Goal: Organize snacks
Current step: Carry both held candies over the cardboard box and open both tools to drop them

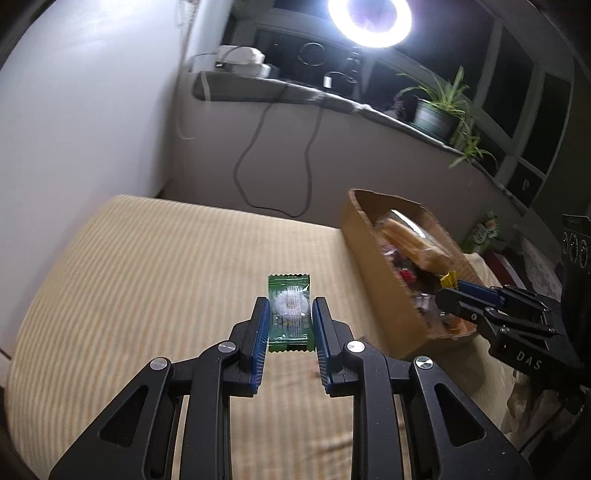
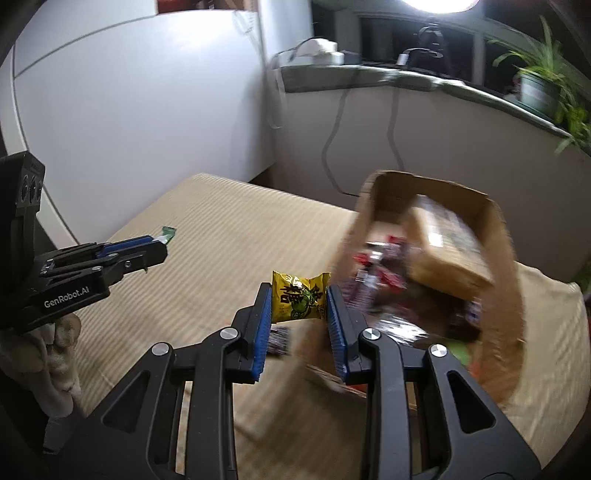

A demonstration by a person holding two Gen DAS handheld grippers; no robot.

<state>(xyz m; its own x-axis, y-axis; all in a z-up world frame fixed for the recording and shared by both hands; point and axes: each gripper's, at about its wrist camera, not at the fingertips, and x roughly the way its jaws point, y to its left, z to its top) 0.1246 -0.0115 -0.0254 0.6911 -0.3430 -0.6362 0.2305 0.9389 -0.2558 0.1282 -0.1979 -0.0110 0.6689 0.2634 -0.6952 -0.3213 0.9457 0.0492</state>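
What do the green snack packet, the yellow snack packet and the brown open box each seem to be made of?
Green snack packet: probably glossy plastic film, given its sheen and zigzag-cut ends.
Yellow snack packet: likely printed plastic film, crinkled and pinched at its ends.
Brown open box: seemingly matte corrugated cardboard, with a thick raw edge.

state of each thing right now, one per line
left claw: shut on green snack packet
green snack packet: held above the striped cloth
right claw: shut on yellow snack packet
yellow snack packet: held beside the box
cardboard box: open, snacks inside
ring light: on
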